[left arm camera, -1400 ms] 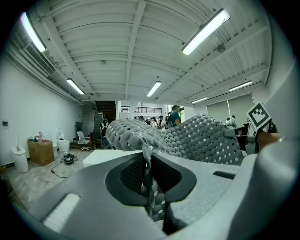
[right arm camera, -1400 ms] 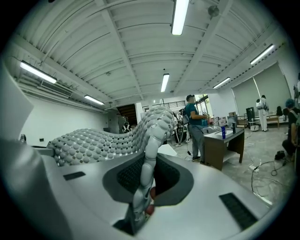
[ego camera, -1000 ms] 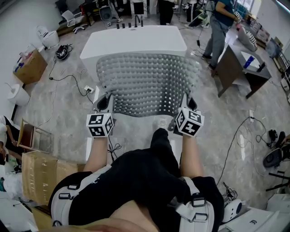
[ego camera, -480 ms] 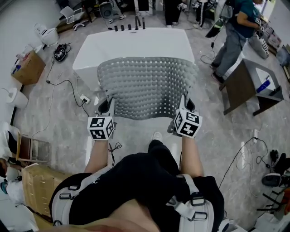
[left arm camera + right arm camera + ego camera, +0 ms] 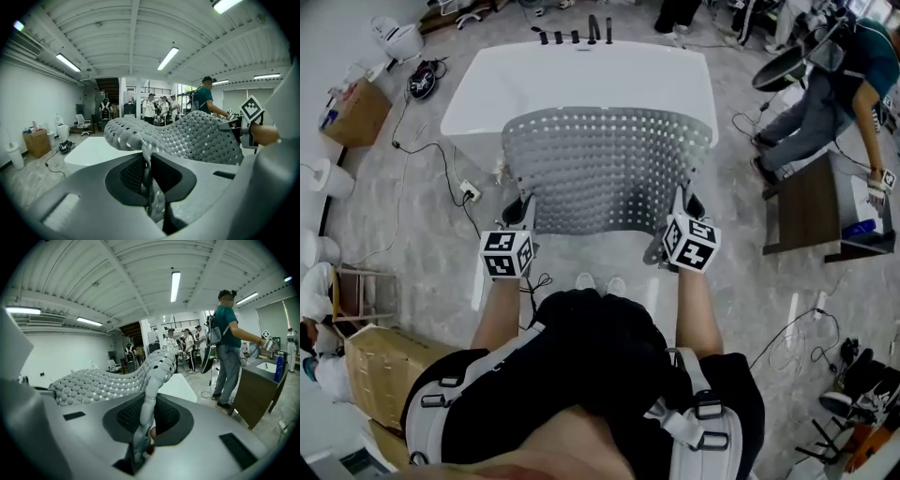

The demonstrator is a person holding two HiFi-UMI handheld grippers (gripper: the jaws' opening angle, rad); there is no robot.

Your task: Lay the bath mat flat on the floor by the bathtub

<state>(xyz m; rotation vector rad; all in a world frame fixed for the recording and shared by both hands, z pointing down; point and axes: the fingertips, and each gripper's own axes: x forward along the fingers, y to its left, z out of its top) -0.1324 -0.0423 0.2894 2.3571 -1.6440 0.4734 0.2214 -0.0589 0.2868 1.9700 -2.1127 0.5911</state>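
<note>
A grey perforated bath mat (image 5: 605, 169) hangs stretched in the air between my two grippers, in front of the white bathtub (image 5: 581, 80). My left gripper (image 5: 525, 214) is shut on the mat's near left corner; in the left gripper view the mat (image 5: 187, 136) runs out from between the jaws. On the near right corner my right gripper (image 5: 682, 211) is shut, and the right gripper view shows the mat's edge (image 5: 150, 394) pinched there. The mat sags slightly in the middle and hides part of the tub's near side.
A dark wooden table (image 5: 811, 211) stands at the right with a person (image 5: 825, 84) bent beside it. Cables and a power strip (image 5: 469, 192) lie on the floor left of the tub. Cardboard boxes (image 5: 380, 361) sit at the lower left. My feet (image 5: 600, 283) show below the mat.
The tub and mat have drawn nearer in view as I stepped forward. Both grippers keep their hold on the mat's corners. The person at the right moved farther right and bent down.
</note>
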